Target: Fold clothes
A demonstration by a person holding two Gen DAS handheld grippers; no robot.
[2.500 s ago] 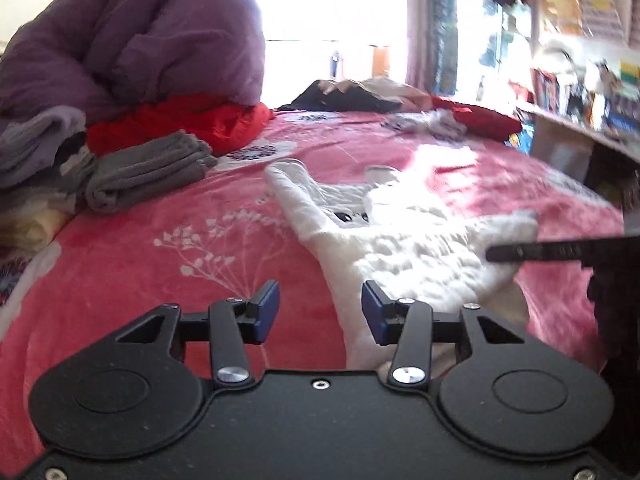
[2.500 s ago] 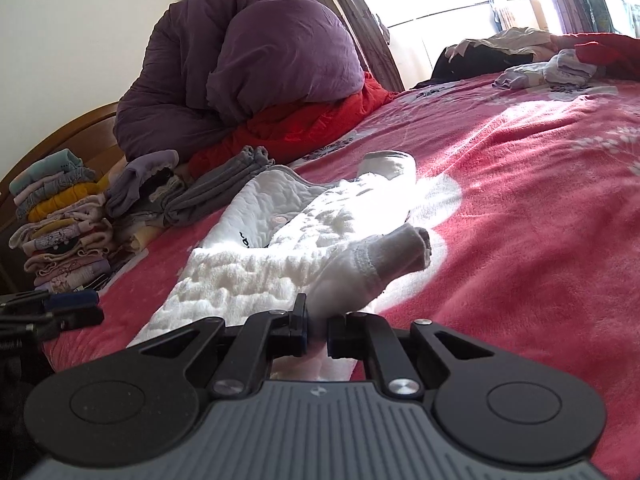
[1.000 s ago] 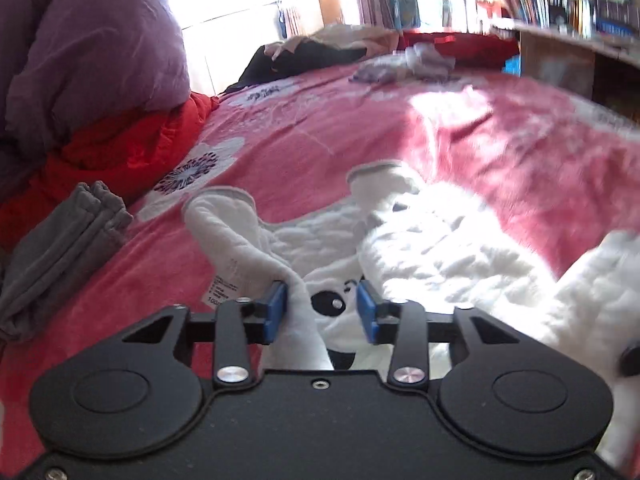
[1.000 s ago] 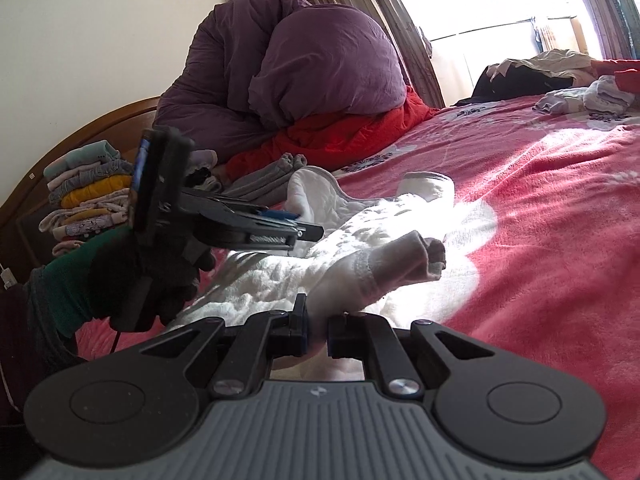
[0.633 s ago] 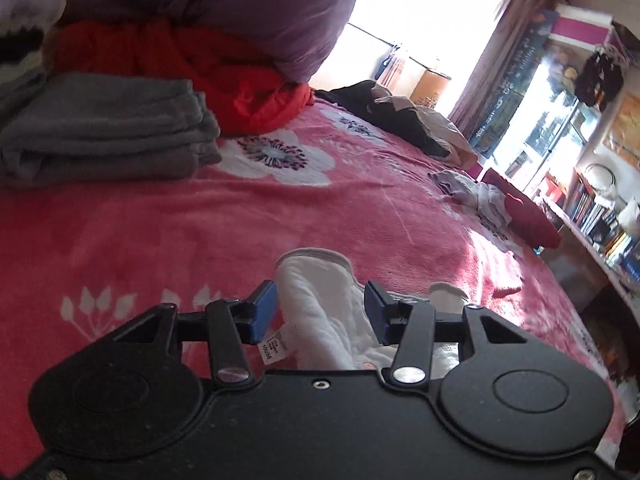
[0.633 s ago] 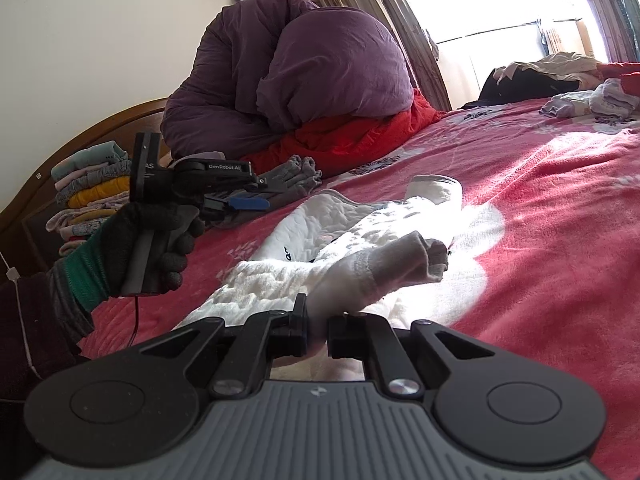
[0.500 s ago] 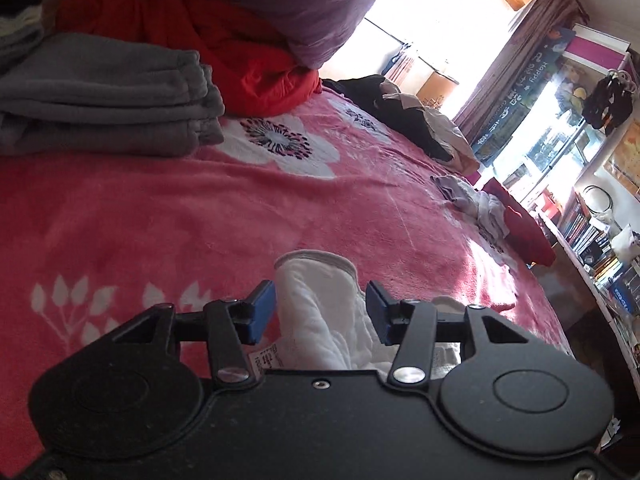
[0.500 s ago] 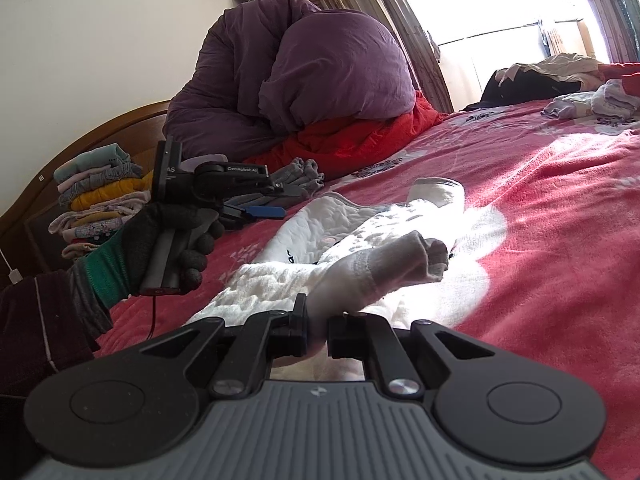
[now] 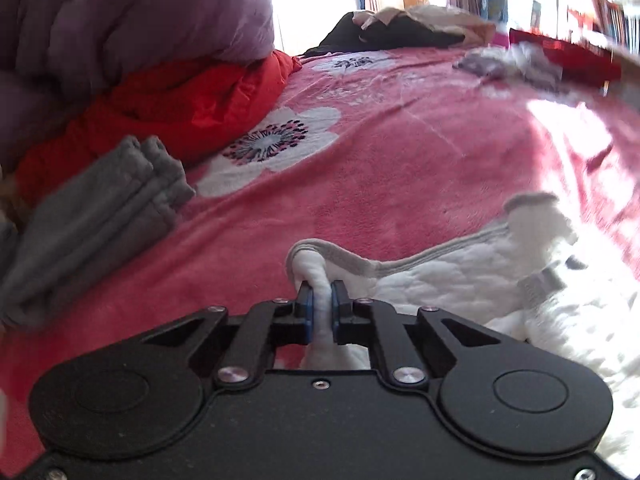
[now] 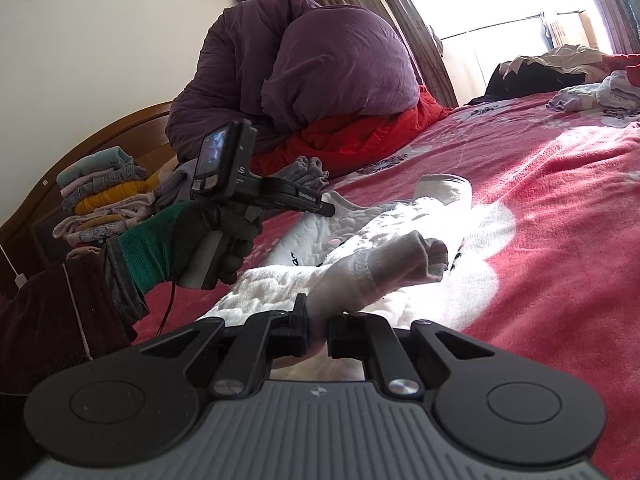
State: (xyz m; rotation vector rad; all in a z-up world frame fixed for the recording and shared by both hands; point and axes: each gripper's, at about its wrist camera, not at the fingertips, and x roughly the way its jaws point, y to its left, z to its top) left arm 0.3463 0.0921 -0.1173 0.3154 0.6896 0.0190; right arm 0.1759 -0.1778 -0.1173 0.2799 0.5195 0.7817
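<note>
So the white quilted top (image 9: pixel 460 280) is lying spread out on the bed, on a pink flowered blanket (image 9: pixel 400 152), and both grippers have a piece of it. The left gripper (image 9: pixel 319 312) has just snapped closed and its blue pads are pinching a bunched-up bit of the grey-trimmed edge, right at the near left corner of the top. From the right wrist view you can see the gloved left hand (image 10: pixel 216 236), green cuff and all, holding that tool over the far side of the top. The right gripper (image 10: pixel 317 330) is clamped on a sleeve, with the grey cuff (image 10: pixel 434 254) sticking up and forward past its fingers. A folded grey garment (image 9: pixel 92 216) sits off to the left, near a red quilt (image 9: pixel 180 104) and a big purple duvet (image 10: pixel 320 68). There's a stack of folded clothes (image 10: pixel 100 196) by the wooden headboard (image 10: pixel 132 128).
</note>
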